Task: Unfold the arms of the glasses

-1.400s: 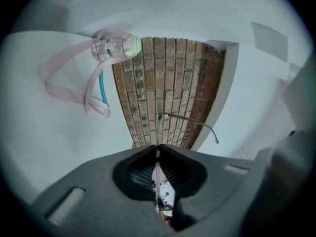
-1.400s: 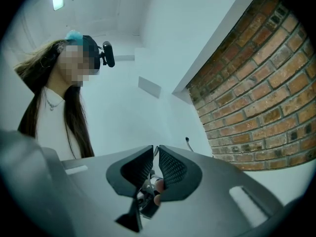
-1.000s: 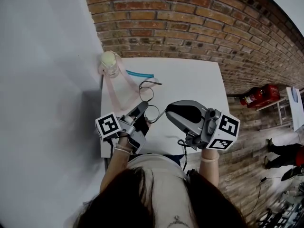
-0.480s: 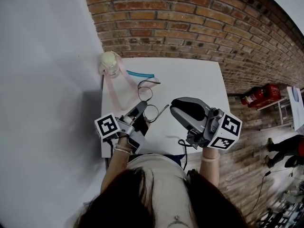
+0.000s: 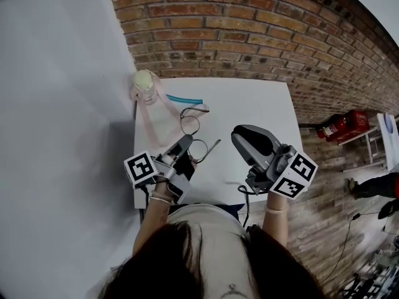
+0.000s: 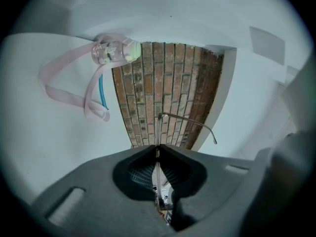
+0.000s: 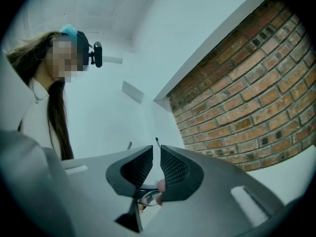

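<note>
1. The glasses (image 5: 199, 148) sat over the white table (image 5: 249, 104), one arm (image 6: 187, 124) angled outward.
2. The left gripper (image 6: 157, 149) pinched their frame. The right gripper (image 7: 155, 151) hovered nearby, jaws slightly parted and empty.
3. The other arm probably needed catching next.

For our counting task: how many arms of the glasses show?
2: far arm at the far lens; near arm off the near lens, near the right gripper. None seems hidden.

Wire-thin glasses (image 5: 195, 136) look like dark metal; table (image 5: 255, 104) smooth matt white; wall (image 5: 249, 30) at top rough brick; jar (image 5: 144, 85) upper left clear, glossy; strap (image 5: 151, 120) pale pink, cloth-like.
</note>
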Available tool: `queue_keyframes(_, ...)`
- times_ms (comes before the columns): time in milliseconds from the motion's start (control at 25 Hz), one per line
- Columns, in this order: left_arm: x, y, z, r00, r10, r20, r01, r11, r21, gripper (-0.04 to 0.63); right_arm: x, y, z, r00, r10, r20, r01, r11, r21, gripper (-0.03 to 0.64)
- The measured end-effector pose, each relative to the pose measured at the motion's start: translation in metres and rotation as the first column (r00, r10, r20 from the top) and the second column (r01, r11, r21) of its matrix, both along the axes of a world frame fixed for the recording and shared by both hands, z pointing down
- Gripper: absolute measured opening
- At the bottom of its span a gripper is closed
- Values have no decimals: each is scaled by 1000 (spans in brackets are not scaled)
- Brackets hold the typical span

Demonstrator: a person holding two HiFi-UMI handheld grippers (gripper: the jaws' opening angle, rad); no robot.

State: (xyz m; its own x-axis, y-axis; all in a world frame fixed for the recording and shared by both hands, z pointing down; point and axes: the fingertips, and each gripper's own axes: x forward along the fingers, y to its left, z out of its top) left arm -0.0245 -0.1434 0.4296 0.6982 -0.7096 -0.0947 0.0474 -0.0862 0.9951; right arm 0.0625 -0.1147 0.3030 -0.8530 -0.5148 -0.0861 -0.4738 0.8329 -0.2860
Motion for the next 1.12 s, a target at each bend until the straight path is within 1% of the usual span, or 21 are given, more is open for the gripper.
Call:
queue_keyframes(80,-1,-1,0,1000,0,4,0,1000,1,25,3,-4,5,999,34,-14,-34,999,-2,49)
queue_keyframes(200,1,0,-2,1000,1,7,-1,1000,5,25,8,-8,15,995,83,-59,-83,997,-6,46)
queue_keyframes(360,3,2,-4,1000,8,7,-8,1000,12,25,15,-16,30,981,152,-124,-154,988,-6,43)
queue_keyframes(440,3,2,-4,1000,11,4,-12,1000,14,25,20,-23,43,962,210,-176,-214,977,-4,38)
queue_keyframes(520,2,2,-5,1000,11,4,-11,1000,14,25,28,-30,57,935,269,-233,-276,961,-1,29)
queue_keyframes(600,3,3,-7,1000,11,3,-11,1000,15,25,34,-34,67,911,299,-284,-311,950,4,23)
queue_keyframes(680,4,4,-8,1000,13,2,-13,1000,19,25,35,-33,75,901,304,-310,-320,947,0,18)
queue_keyframes(880,8,6,-10,1000,26,10,-26,999,23,25,33,-32,82,894,296,-337,-315,949,1,9)
queue_keyframes(1120,10,7,-11,999,35,13,-35,999,30,25,34,-31,91,871,299,-390,-319,948,14,6)
